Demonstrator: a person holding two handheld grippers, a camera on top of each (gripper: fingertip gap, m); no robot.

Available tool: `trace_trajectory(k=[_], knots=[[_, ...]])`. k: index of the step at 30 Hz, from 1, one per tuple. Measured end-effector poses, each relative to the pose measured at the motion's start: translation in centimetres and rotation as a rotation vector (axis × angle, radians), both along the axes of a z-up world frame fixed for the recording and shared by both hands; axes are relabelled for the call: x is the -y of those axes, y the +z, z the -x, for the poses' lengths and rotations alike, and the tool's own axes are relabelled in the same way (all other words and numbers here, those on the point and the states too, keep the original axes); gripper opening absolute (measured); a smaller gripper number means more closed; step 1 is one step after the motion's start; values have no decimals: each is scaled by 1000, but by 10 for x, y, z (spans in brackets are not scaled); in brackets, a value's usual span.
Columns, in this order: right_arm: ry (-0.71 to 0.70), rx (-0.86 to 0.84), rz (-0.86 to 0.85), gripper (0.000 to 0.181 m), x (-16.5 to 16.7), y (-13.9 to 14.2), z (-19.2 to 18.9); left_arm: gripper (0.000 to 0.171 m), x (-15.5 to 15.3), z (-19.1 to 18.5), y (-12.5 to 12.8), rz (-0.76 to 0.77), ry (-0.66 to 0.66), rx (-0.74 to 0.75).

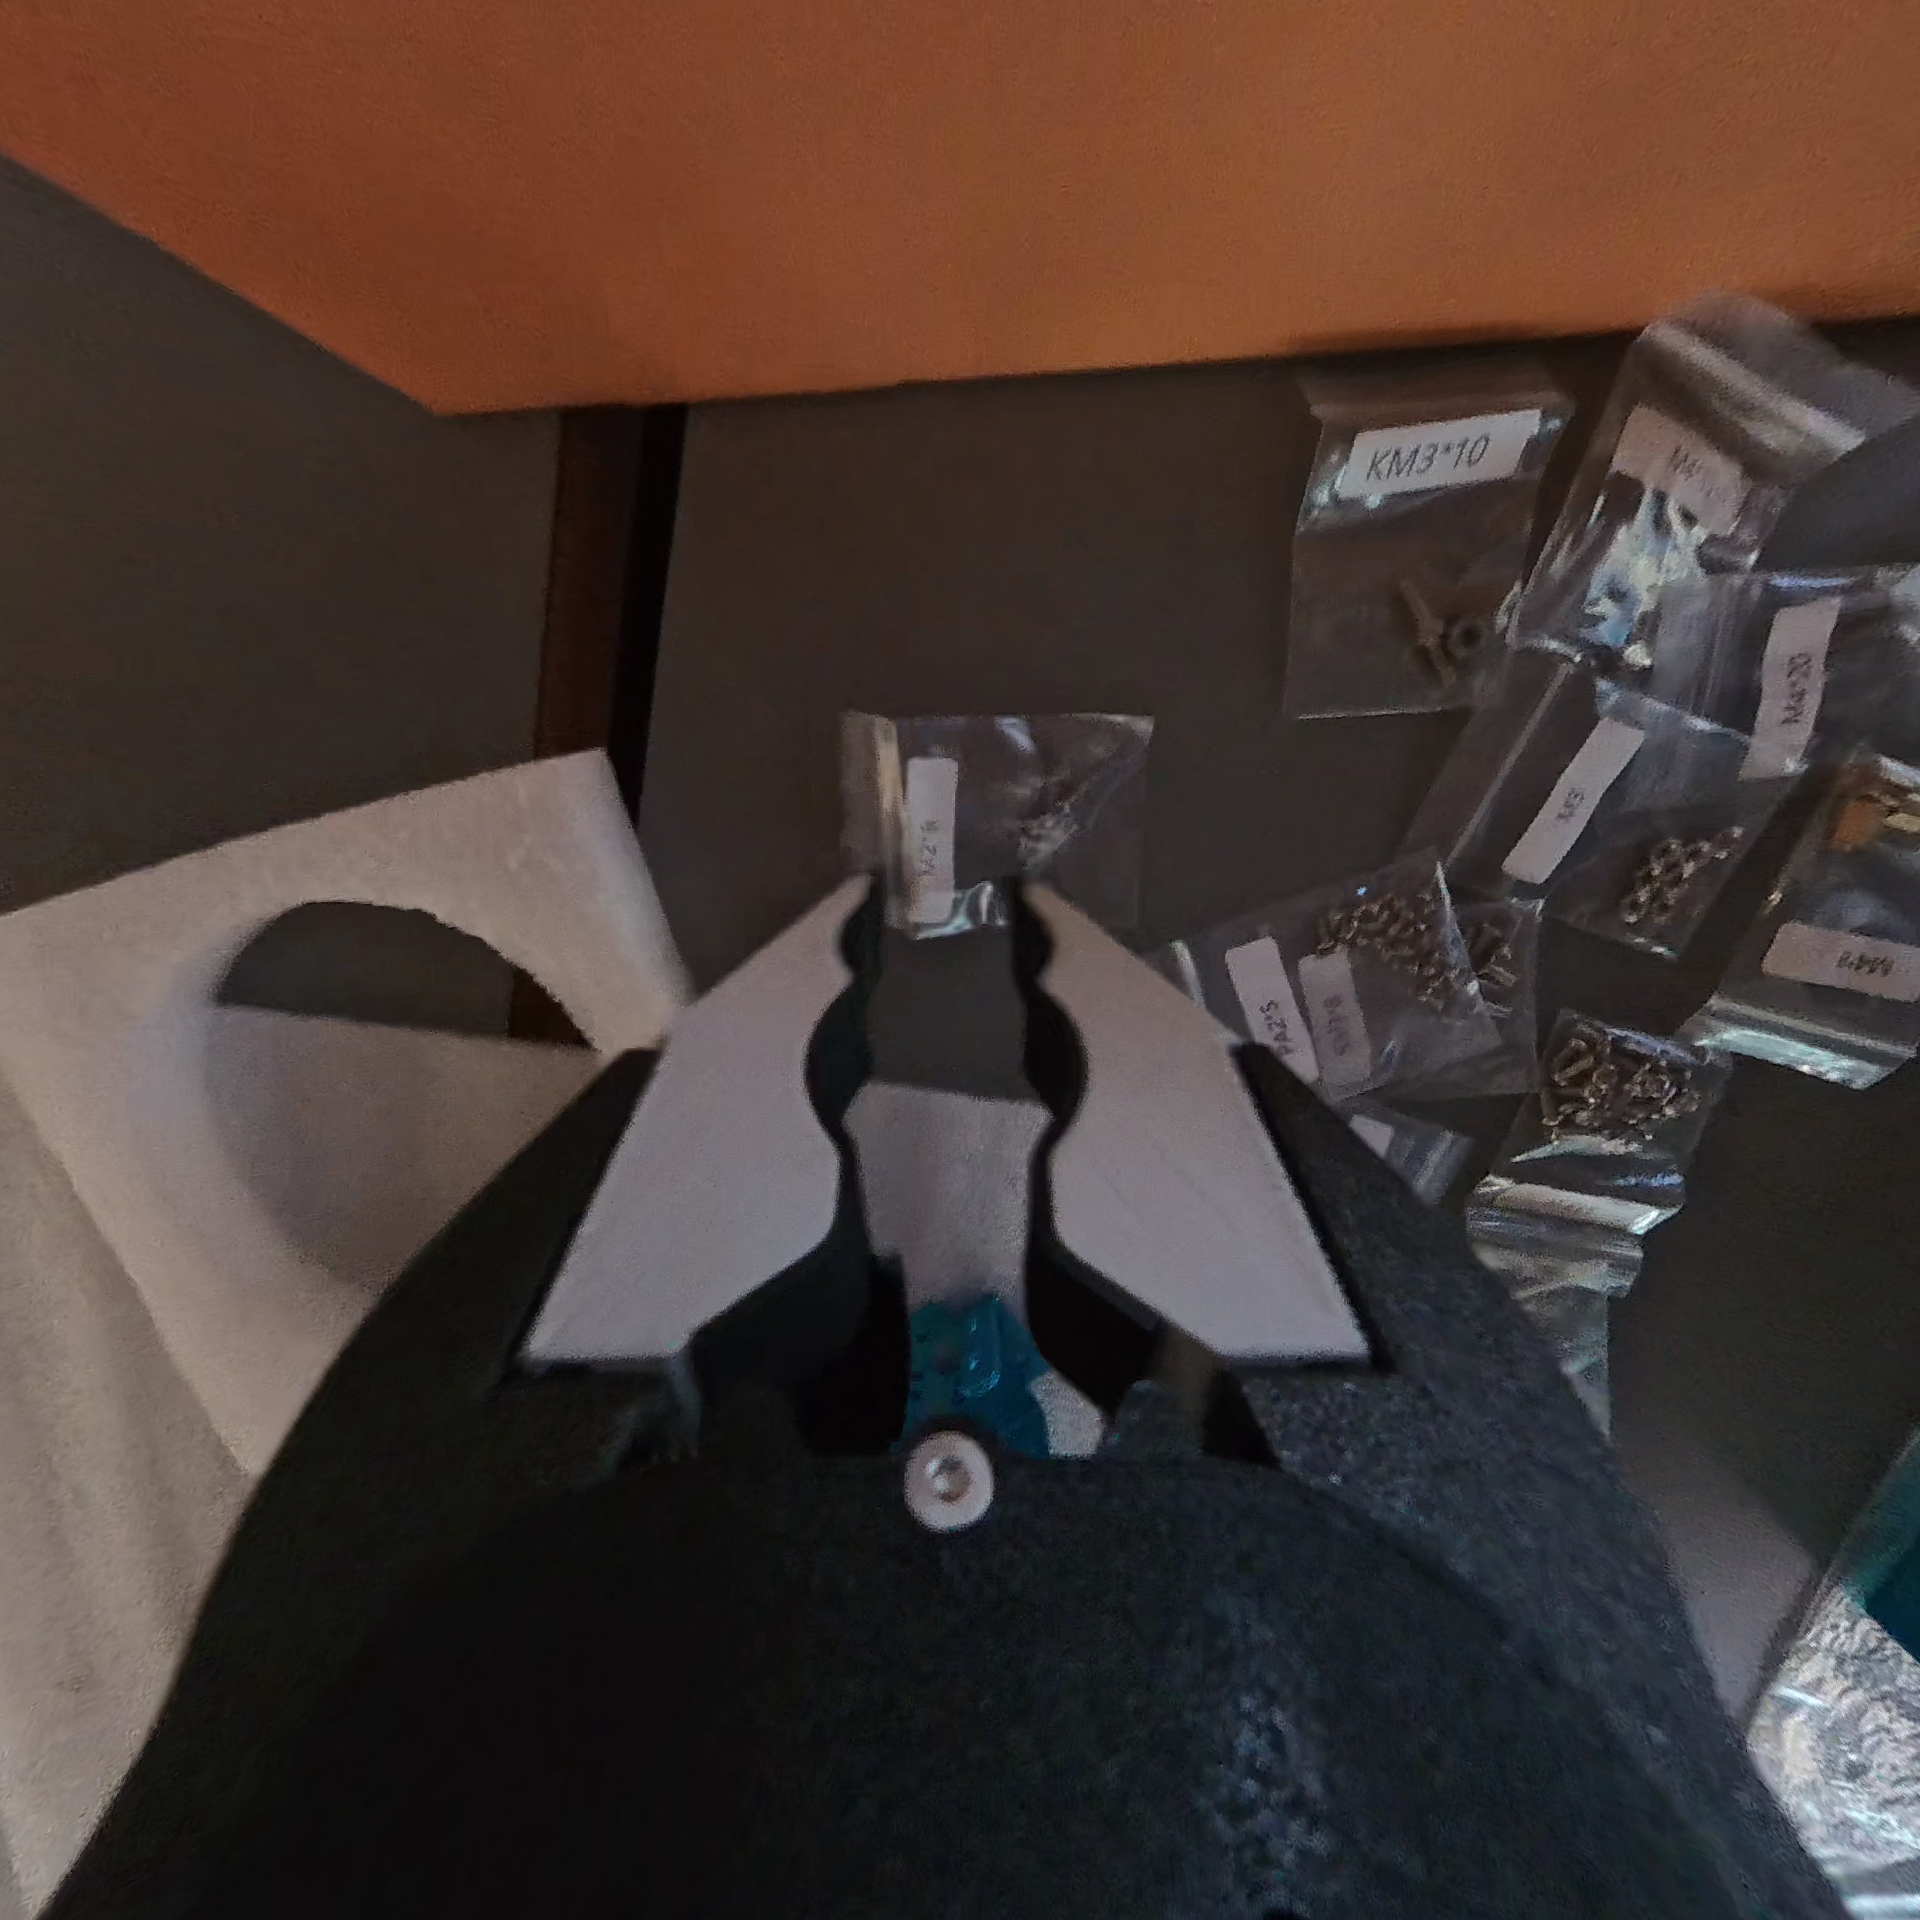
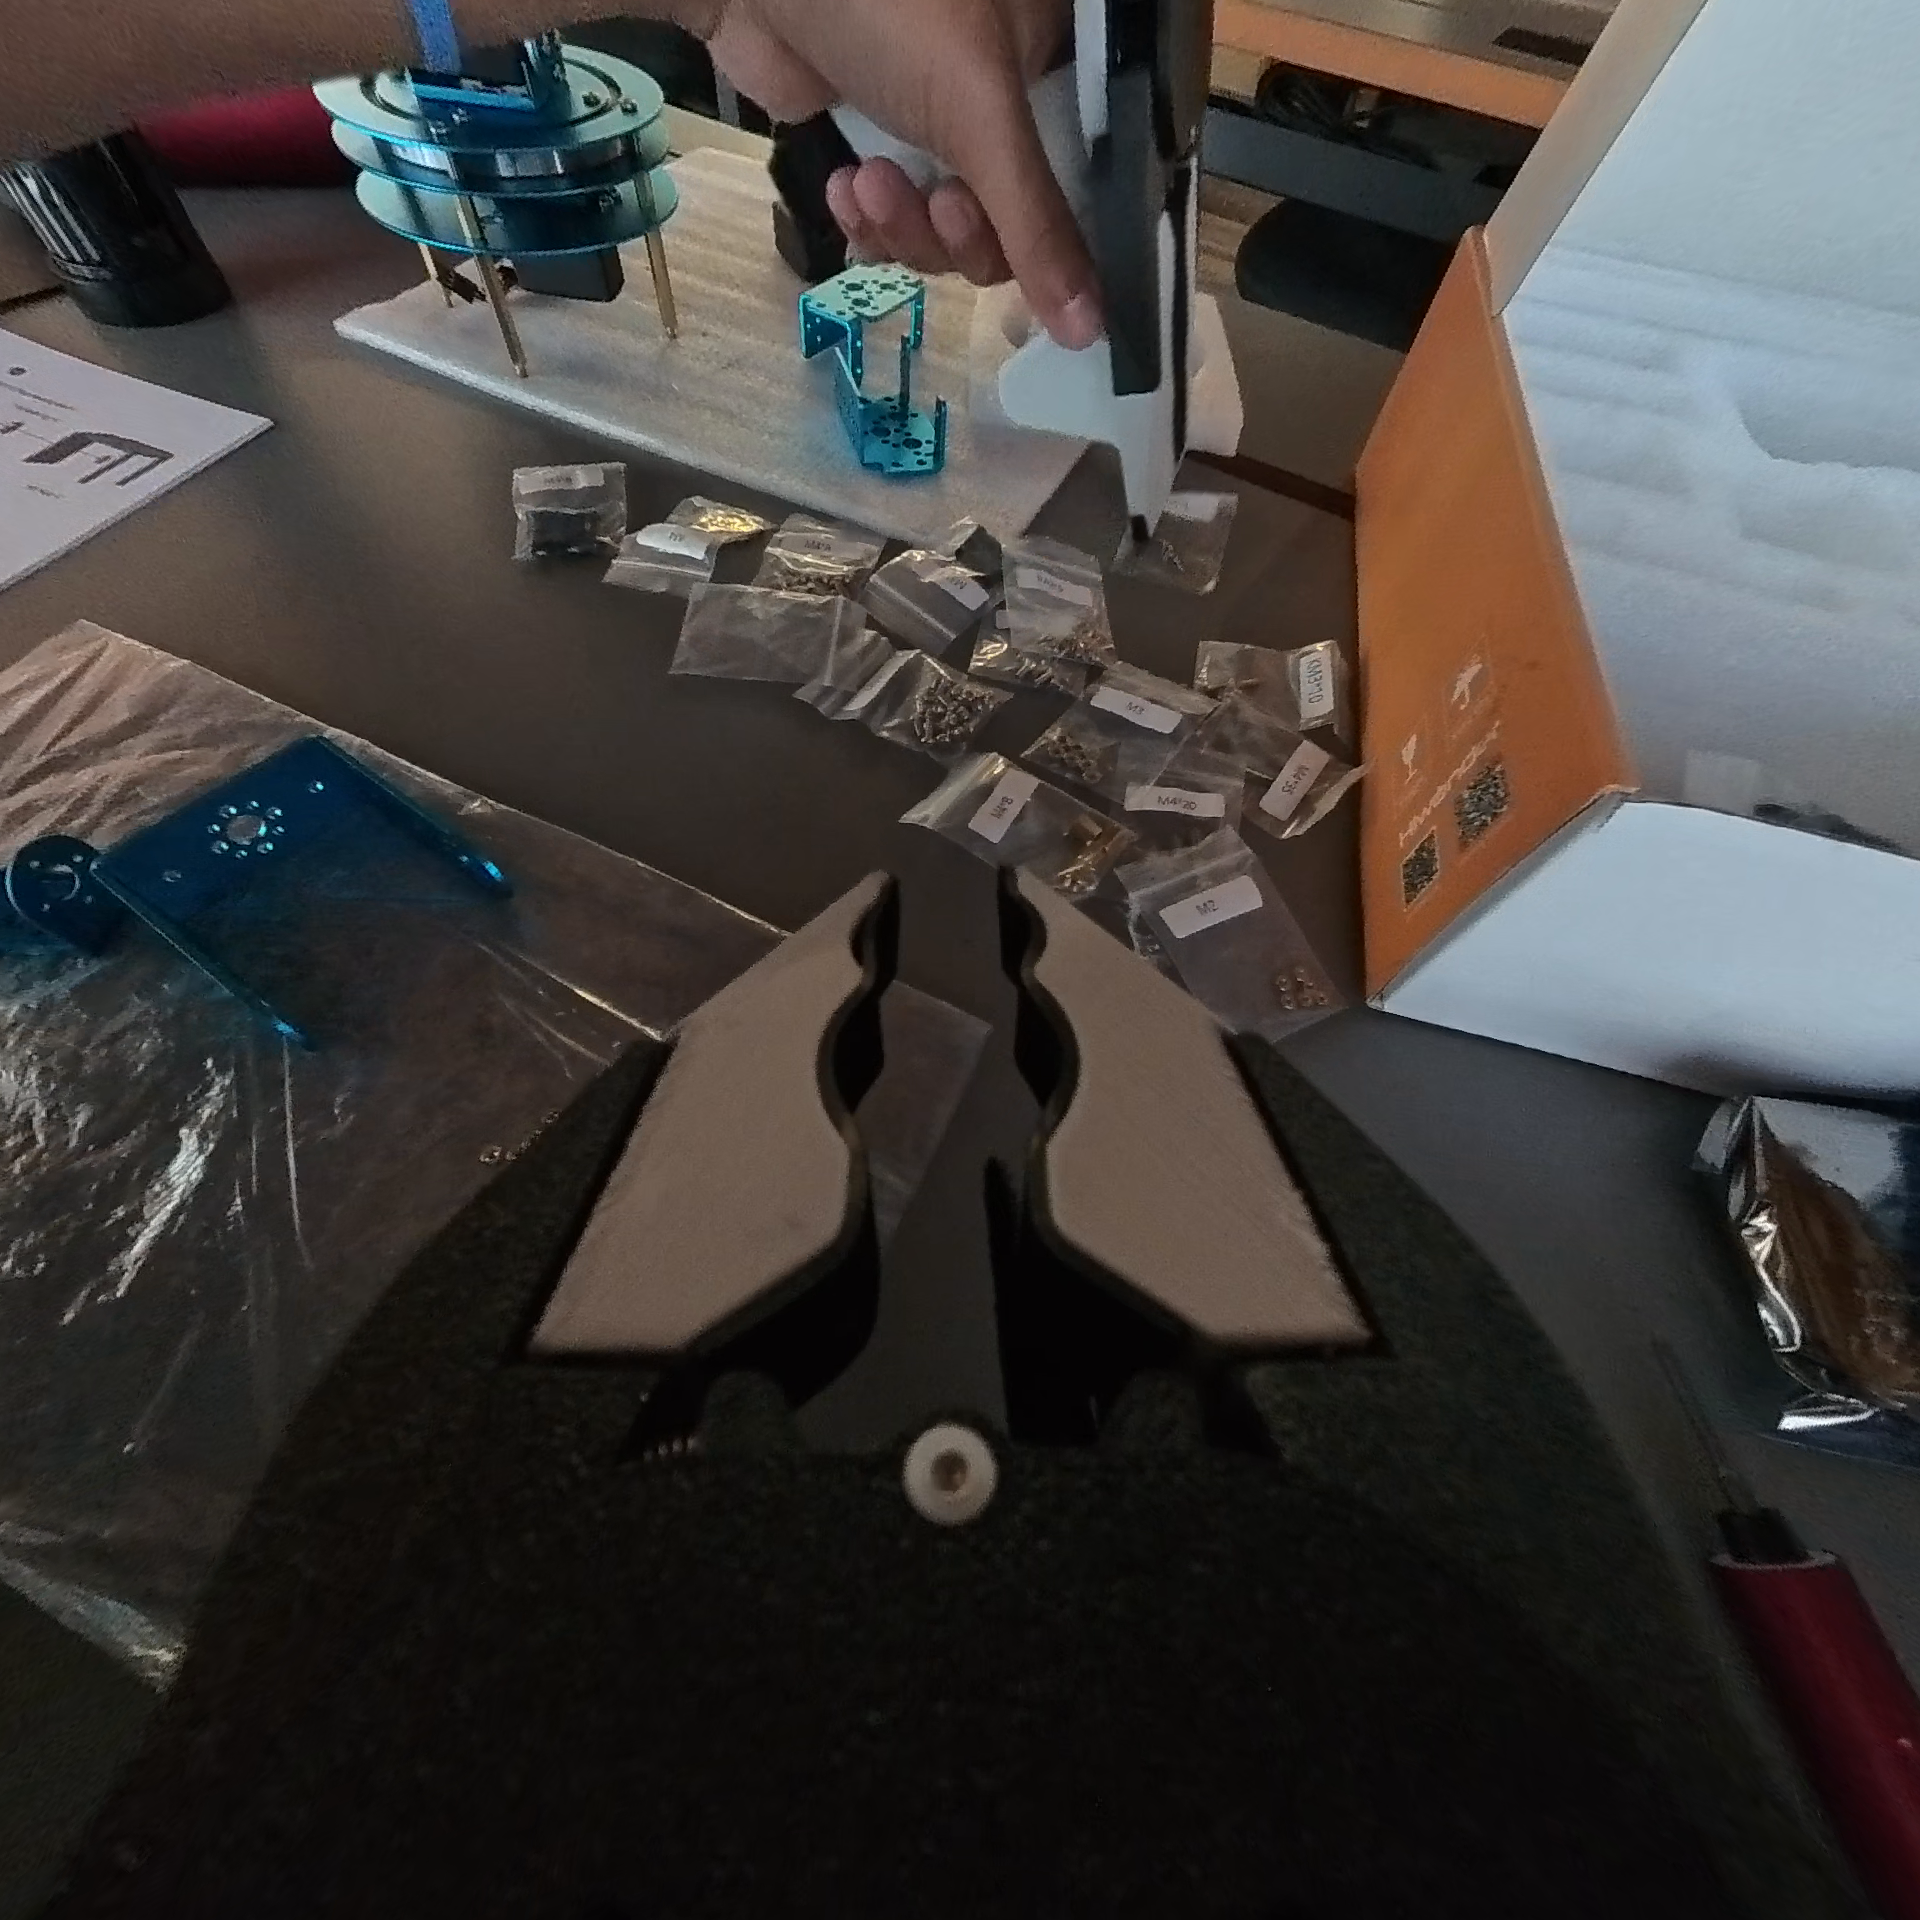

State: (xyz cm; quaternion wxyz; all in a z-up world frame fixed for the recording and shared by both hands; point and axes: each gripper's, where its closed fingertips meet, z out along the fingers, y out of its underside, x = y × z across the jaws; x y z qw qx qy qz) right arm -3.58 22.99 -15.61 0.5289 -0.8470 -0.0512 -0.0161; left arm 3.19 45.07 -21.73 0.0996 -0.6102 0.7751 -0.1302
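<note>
1. Left gripper (image 1: 940, 883): the white fingers with black wavy inner edges are set apart by a narrow gap. The tips sit at the lower edge of a small clear plastic zip bag with a white label (image 1: 992, 821). Whether the tips pinch the bag cannot be told.
2. That bag lies flat on the dark grey bench (image 1: 1039, 571), apart from the other bags.
3. To the right of the left gripper lies a pile of clear labelled zip bags of small metal screws (image 1: 1558, 810), overlapping one another.
4. To the left lies a white foam sheet with a rounded cut-out (image 1: 343, 935). An orange cardboard box (image 1: 935, 187) stands beyond the bags.
5. Right gripper (image 2: 948, 883): the fingers are apart and hold nothing. It is above the bench, just short of the nearest screw bags.
6. Left of the right gripper, a dark blue anodised metal bracket (image 2: 301, 862) rests on a large clear plastic bag (image 2: 156, 1195).
7. Farther off, a teal U-shaped metal bracket (image 2: 883, 384) and a teal stacked-disc assembly on brass standoffs (image 2: 509, 156) stand on the foam sheet.
8. A person's hand (image 2: 935, 135) grips the left gripper, whose tips point down at the single bag.
</note>
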Motion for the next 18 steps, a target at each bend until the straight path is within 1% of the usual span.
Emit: trace_trajectory(k=[1, 2, 4, 6, 9, 12, 13, 14, 15, 16, 17, 18], knots=[[-3, 0, 0, 18, 0, 0, -1, 10, -2, 0, 0, -14, 0, -6], [-4, -2, 1, 18, 0, 0, -2, 7, -3, 0, 0, -29, 1, -4], [-9, -6, 0, 17, 1, 0, -4, 6, -2, 1, 2, -51, 2, 23], [-17, -9, -6, 16, 1, 0, -6, 5, 6, 6, 4, -54, -3, 52], [-23, -19, -22, 16, 2, 3, -9, 5, 24, 18, 20, -109, 18, 159], [-8, -5, -69, 14, 2, 12, -9, 4, 56, 44, 52, -164, 53, 327], [3, 1, -82, 14, 2, 15, -8, 4, 67, 55, 68, -184, 85, 412], [25, 5, -98, 14, 1, 17, -6, 4, 79, 68, 88, -193, 141, 527], [52, 8, -118, 14, 0, 20, -3, 3, 97, 84, 105, -157, 194, 628], [82, 2, -133, 15, -2, 22, 1, 2, 119, 104, 116, -96, 222, 688], [113, -21, -148, 16, -5, 26, 6, 2, 135, 125, 124, -69, 246, 733], [150, -73, -160, 19, -7, 31, 13, 2, 146, 148, 130, -74, 278, 776]])
